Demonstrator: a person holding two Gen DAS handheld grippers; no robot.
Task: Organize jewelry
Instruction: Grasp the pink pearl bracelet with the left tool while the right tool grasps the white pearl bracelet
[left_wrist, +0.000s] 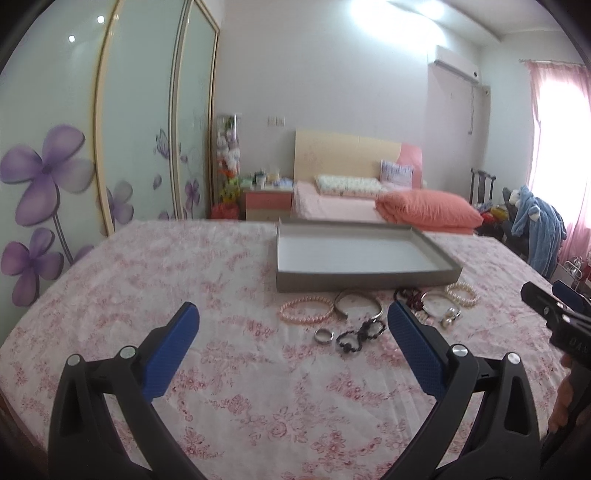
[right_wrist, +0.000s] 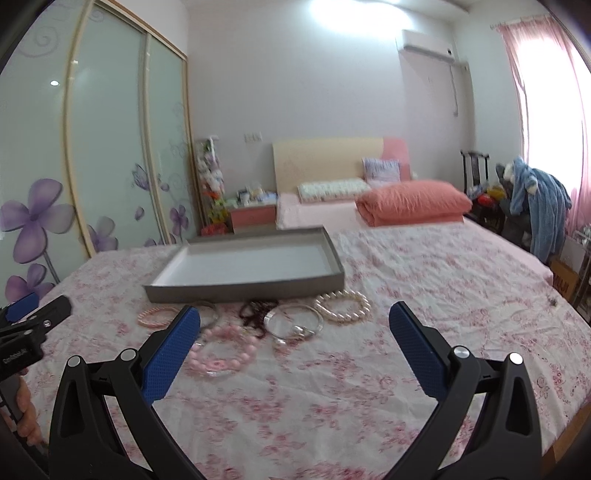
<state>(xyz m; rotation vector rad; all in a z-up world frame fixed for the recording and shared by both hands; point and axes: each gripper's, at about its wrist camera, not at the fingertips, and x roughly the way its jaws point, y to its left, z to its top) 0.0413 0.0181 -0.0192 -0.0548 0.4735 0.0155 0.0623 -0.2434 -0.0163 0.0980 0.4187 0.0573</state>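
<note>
A shallow grey tray (left_wrist: 362, 282) with a white inside lies on the floral cloth; it also shows in the right wrist view (right_wrist: 243, 288). In front of it lie loose pieces: a pink bead bracelet (left_wrist: 306, 313), a metal bangle (left_wrist: 357, 304), a silver ring (left_wrist: 324, 336), a black bead piece (left_wrist: 360, 335) and a white pearl bracelet (left_wrist: 461, 294) (right_wrist: 342, 305). A pale pink bead bracelet (right_wrist: 221, 350), a dark red bead strand (right_wrist: 255, 310) and a clear bangle (right_wrist: 293, 322) lie near the right gripper. My left gripper (left_wrist: 291, 317) is open and empty. My right gripper (right_wrist: 293, 317) is open and empty.
The cloth (left_wrist: 147, 280) covers a wide flat surface with free room left and right of the jewelry. The right gripper's body (left_wrist: 554, 314) shows at the left view's right edge. A bed with an orange quilt (right_wrist: 413, 201) stands behind.
</note>
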